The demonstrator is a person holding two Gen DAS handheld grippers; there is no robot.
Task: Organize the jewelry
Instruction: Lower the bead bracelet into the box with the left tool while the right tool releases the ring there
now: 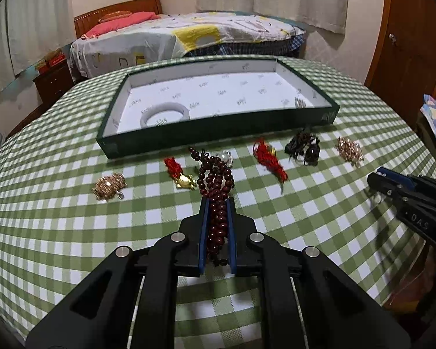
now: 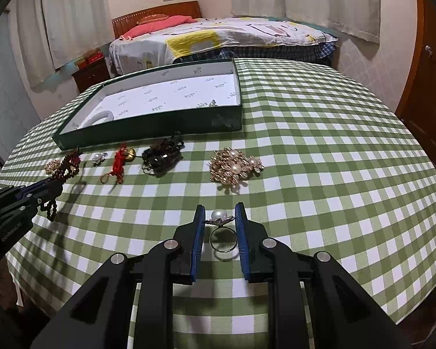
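Right now we have the left gripper [image 1: 218, 203] clamped tight on a strand of dark red wooden beads [image 1: 216, 192]; the blue pads [image 1: 203, 232] press it from both sides, loops bunching past the tips and a short end hanging behind. Our right gripper [image 2: 219, 215] sits narrow, pinching a pearl ring [image 2: 222, 232] by its setting, band hanging between the fingers above the cloth. Just beyond the beads we see a small clear-stone piece [image 1: 225, 157], a red tassel with gold charm [image 1: 180, 174] to its left, then a gold brooch [image 1: 109, 187]. To the right: another red tassel [image 1: 269, 158], a black tangle [image 1: 303, 148], a gold pearl brooch [image 2: 235, 167]. Behind that row sits the dark green tray [image 1: 218, 133], white lining, holding a white bangle [image 1: 164, 113] at its left end and a small sparkly item [image 1: 299, 103] at its right. All on a green checked tablecloth [image 1: 72, 232]; bed [image 1: 189, 35] behind.
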